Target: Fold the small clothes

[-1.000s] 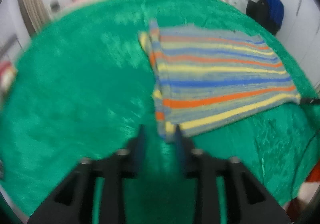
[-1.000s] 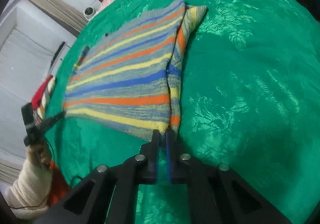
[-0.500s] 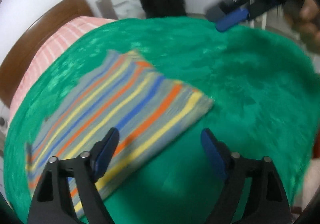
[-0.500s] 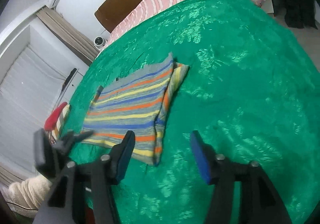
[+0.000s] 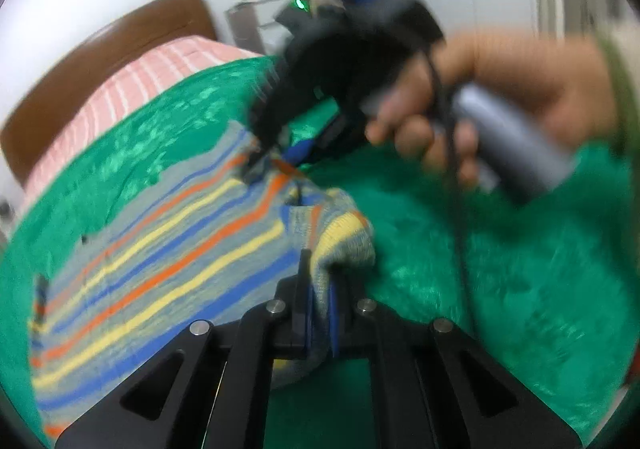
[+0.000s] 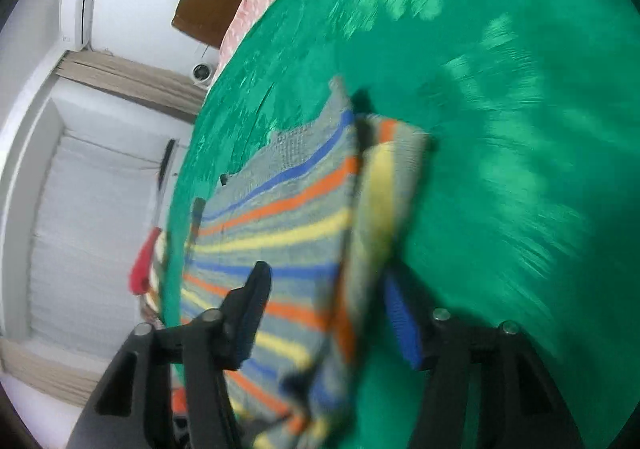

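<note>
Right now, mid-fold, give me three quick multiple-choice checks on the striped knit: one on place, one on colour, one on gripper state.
1. The striped garment lies on:
A. a green bedspread
B. a wooden floor
C. a white desk

2. Its stripes include:
A. pink and purple
B. orange, yellow and blue
C. black and white

3. The left gripper is:
A. wide open above the cloth
B. out of view
C. shut on a garment edge

Answers: 1 A, green cloth surrounds the knit in both views. 2 B, those bands run across grey knit. 3 C, the fabric is pinched between its closed fingers.
</note>
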`<state>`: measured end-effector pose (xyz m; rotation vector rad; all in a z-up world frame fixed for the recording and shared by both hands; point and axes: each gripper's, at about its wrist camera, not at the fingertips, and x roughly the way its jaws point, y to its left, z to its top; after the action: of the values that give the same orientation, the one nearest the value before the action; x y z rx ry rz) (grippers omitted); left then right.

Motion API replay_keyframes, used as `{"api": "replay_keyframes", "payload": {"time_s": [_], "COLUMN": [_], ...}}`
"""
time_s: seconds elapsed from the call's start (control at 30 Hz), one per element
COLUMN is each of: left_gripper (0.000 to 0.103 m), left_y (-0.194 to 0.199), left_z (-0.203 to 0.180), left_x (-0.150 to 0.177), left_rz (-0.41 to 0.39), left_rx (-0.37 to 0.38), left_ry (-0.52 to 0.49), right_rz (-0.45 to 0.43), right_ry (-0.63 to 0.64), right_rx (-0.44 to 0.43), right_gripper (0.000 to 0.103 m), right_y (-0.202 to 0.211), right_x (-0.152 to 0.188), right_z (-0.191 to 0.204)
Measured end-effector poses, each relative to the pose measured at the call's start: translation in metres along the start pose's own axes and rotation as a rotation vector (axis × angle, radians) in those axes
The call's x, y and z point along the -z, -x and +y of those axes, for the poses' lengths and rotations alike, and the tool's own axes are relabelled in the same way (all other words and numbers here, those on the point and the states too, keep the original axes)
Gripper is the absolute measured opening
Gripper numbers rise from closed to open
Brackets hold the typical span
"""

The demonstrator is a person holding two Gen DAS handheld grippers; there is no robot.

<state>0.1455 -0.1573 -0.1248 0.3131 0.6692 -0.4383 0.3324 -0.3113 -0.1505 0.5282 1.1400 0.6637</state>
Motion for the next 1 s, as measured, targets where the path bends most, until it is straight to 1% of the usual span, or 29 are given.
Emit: {"api": "replay_keyframes", "payload": {"time_s": [0.03,0.13,0.17,0.23,0.3,0.37,0.43,0.47,0.53,0.57,0.63,0.67,0.73,0.77,0.8,0.87,0.93,0.97,1.0], "left_gripper": [0.004,0.004,0.004,0.004,0.004,0.004,0.004,0.004,0.004,0.004,0.006,0.008,0.02,0.037,0.054,0.066,0.067,0.068,0.069], "left_y": [0.007,0.042,0.053,0.071,0.09,0.105,0.115,0.118,0.121,0.12,0.118,0.119,0.124,0.126,0.133,0.142,0.15,0.151,0.15], "left_z": [0.01,0.056,0.071,0.098,0.131,0.159,0.187,0.199,0.221,0.233,0.243,0.245,0.245,0.243,0.237,0.231,0.228,0.227,0.231], "left_x": [0.0,0.007,0.011,0.022,0.039,0.058,0.083,0.095,0.119,0.133,0.149,0.155,0.166,0.167,0.168,0.165,0.159,0.154,0.149], "left_rz": [-0.016,-0.081,-0.099,-0.126,-0.148,-0.149,-0.134,-0.124,-0.099,-0.079,-0.04,-0.023,0.011,0.019,0.019,-0.004,-0.043,-0.058,-0.068], "left_rx": [0.011,0.05,0.054,0.046,0.031,0.007,-0.027,-0.051,-0.088,-0.089,-0.105,-0.112,-0.129,-0.133,-0.14,-0.163,-0.172,-0.174,-0.18], "left_ry": [0.047,0.245,0.299,0.383,0.485,0.569,0.652,0.683,0.758,0.805,0.854,0.871,0.874,0.864,0.843,0.811,0.774,0.76,0.748], "right_rz": [-0.005,-0.042,-0.049,-0.045,-0.025,0.009,0.042,0.069,0.117,0.142,0.173,0.187,0.203,0.204,0.195,0.159,0.119,0.088,0.073], "right_ry": [0.024,0.098,0.15,0.222,0.268,0.32,0.362,0.38,0.403,0.419,0.448,0.453,0.413,0.383,0.372,0.38,0.406,0.439,0.463], "right_rx": [0.036,0.009,0.005,-0.019,-0.038,-0.046,-0.048,-0.05,-0.042,-0.029,0.001,0.002,-0.045,-0.082,-0.097,-0.112,-0.117,-0.085,-0.059], "right_gripper": [0.012,0.011,0.011,0.011,0.011,0.011,0.011,0.011,0.011,0.011,0.011,0.016,0.021,0.032,0.037,0.038,0.038,0.038,0.038], "right_y": [-0.004,0.001,0.003,-0.004,-0.021,-0.051,-0.086,-0.113,-0.155,-0.177,-0.21,-0.228,-0.246,-0.248,-0.246,-0.228,-0.2,-0.179,-0.168], "right_x": [-0.003,-0.004,-0.004,-0.006,-0.008,-0.009,-0.008,-0.005,0.0,0.004,0.012,0.017,0.021,0.023,0.024,0.024,0.025,0.029,0.033], "right_z": [0.007,0.043,0.064,0.106,0.141,0.179,0.209,0.227,0.25,0.26,0.27,0.275,0.276,0.276,0.277,0.278,0.276,0.273,0.272]}}
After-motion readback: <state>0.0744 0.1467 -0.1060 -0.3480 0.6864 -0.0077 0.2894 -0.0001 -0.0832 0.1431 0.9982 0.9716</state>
